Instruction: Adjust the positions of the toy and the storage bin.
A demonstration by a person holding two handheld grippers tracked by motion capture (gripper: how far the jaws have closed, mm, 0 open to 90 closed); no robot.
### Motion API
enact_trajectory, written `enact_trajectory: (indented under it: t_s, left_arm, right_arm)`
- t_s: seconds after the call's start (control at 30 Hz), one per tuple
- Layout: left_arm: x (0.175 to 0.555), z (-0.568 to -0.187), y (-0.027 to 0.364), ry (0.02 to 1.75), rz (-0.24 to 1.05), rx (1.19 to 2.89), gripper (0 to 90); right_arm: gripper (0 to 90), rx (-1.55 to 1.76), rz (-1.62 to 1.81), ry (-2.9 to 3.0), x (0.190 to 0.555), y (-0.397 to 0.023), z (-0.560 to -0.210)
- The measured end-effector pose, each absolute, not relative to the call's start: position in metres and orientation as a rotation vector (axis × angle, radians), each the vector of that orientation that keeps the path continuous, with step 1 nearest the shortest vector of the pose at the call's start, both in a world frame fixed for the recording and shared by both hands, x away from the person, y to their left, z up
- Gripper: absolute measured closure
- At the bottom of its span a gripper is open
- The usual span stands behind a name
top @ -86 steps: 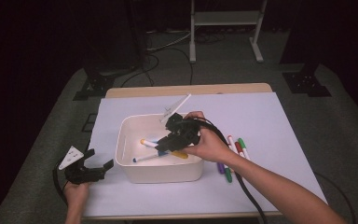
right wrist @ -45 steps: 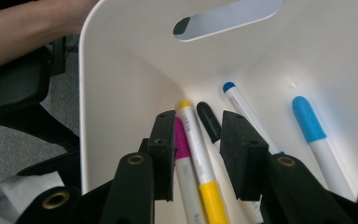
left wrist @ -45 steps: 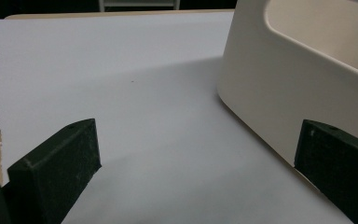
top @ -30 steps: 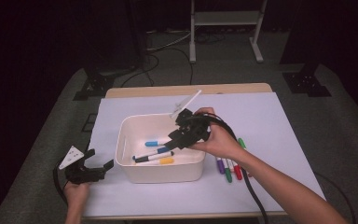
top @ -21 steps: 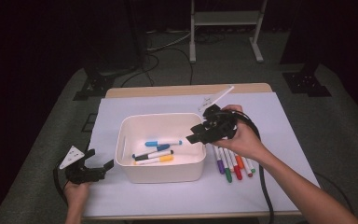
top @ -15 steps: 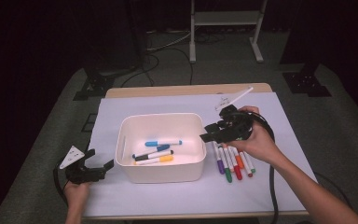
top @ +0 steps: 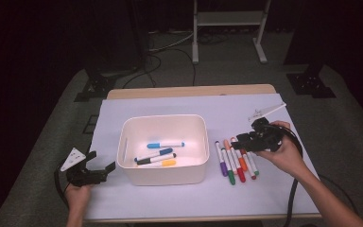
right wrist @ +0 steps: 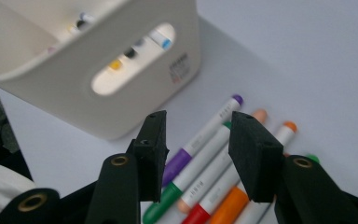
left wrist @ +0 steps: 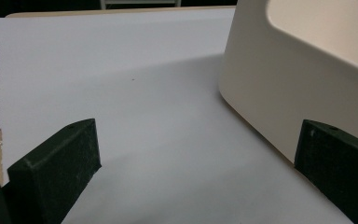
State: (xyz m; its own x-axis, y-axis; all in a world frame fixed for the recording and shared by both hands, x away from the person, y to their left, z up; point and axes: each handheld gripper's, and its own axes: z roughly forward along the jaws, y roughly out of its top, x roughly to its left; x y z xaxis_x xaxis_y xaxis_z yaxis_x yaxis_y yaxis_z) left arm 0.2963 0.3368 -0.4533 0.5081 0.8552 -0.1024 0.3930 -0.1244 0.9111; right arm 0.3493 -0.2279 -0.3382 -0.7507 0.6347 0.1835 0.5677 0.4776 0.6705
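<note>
Coloured markers lie in a row near the counter's right edge, just right of the white bin, long axes front to back. The right hand-held gripper, nearer by far, hovers above them, jaws just opening, empty.

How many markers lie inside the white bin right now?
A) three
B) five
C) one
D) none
A: the high view shows a blue, a black and a yellow marker in the white bin; the rest lie on the table beside it.
</note>
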Motion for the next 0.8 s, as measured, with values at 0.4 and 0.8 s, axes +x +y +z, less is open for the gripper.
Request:
enact_trajectory:
  t_s: [0.4, 0.8]
  left_arm:
    - [0.296, -0.453, 0.336, 1.06, 0.568, 1.726, 0.0]
    - [0.296, -0.453, 0.336, 1.06, 0.569, 1.725, 0.0]
  right_arm:
    - [57.3, 1.254, 1.032, 2.568, 0.349, -0.264, -0.388]
    - [62.6, 1.351, 0.923, 2.508, 0.354, -0.273, -0.418]
